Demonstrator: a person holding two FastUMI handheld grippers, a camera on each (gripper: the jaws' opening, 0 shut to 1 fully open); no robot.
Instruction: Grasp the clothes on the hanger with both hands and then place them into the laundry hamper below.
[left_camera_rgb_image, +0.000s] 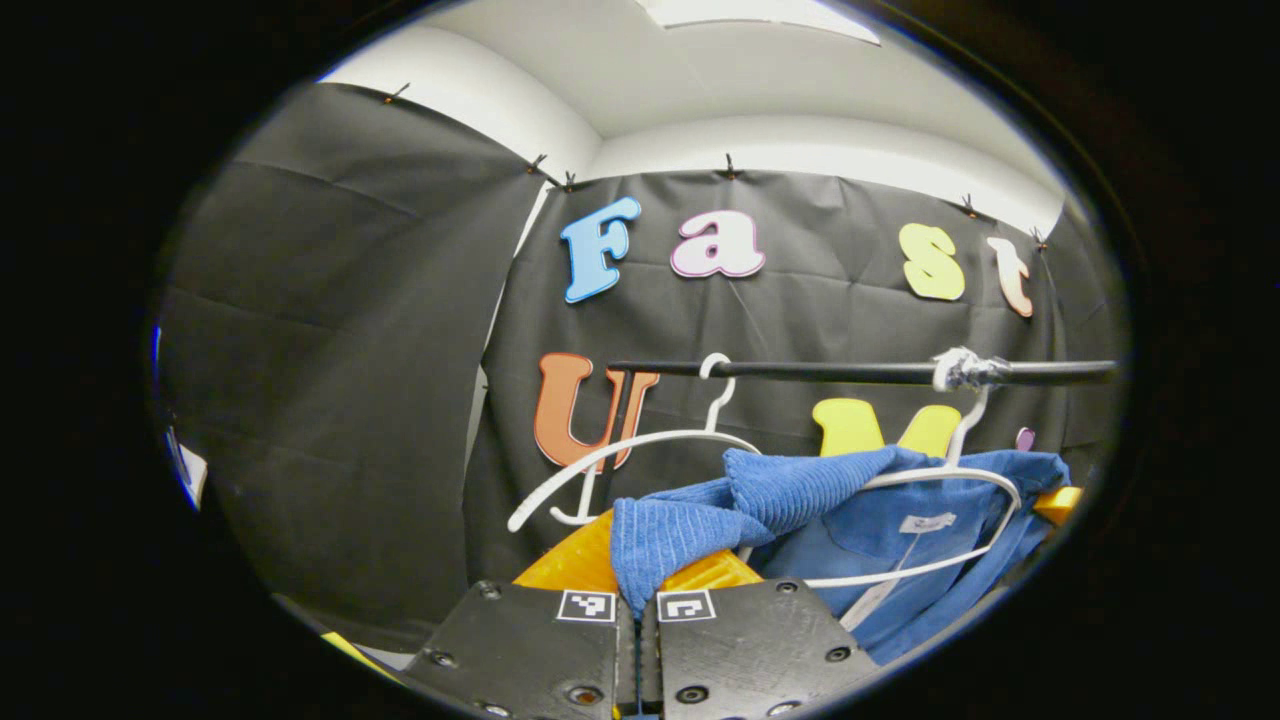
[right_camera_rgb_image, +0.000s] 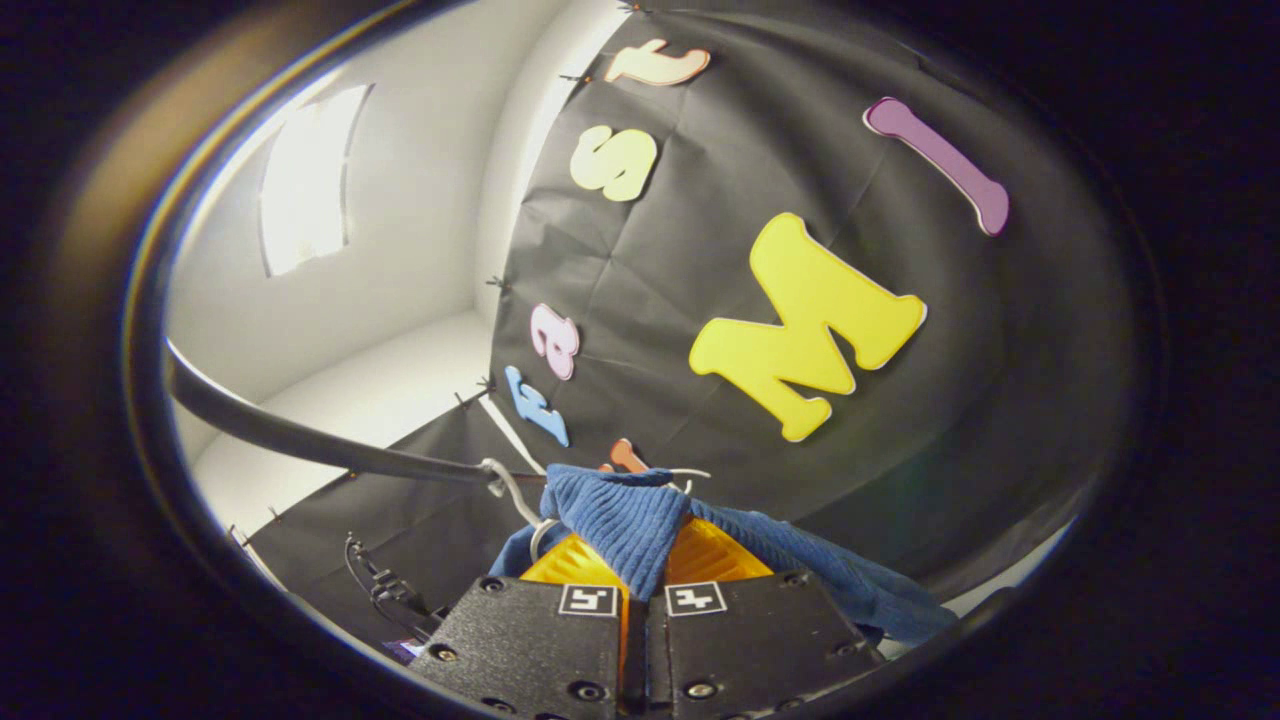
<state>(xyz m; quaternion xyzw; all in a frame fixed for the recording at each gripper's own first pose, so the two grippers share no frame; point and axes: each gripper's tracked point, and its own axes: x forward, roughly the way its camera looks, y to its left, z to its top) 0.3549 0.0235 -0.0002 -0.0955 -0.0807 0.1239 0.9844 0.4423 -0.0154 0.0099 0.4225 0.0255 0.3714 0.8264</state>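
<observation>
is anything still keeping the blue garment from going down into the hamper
Yes: the blue garment is draped on a white hanger hooked over the black rail. Both the left gripper and right gripper are clamped on its fabric. No hamper can be made out here.

So the clothes are a blue ribbed knit top (left_camera_rgb_image: 800, 500), kind of bunched up in the lower middle of the left gripper view. It's draped over a white hanger (left_camera_rgb_image: 960, 480) at lower right, with a small neck label showing inside the collar. One sleeve or shoulder trails off to the lower left. In the right gripper view the same blue knit (right_camera_rgb_image: 625, 525) sits bottom center, humped up and spilling off to the lower right.
</observation>
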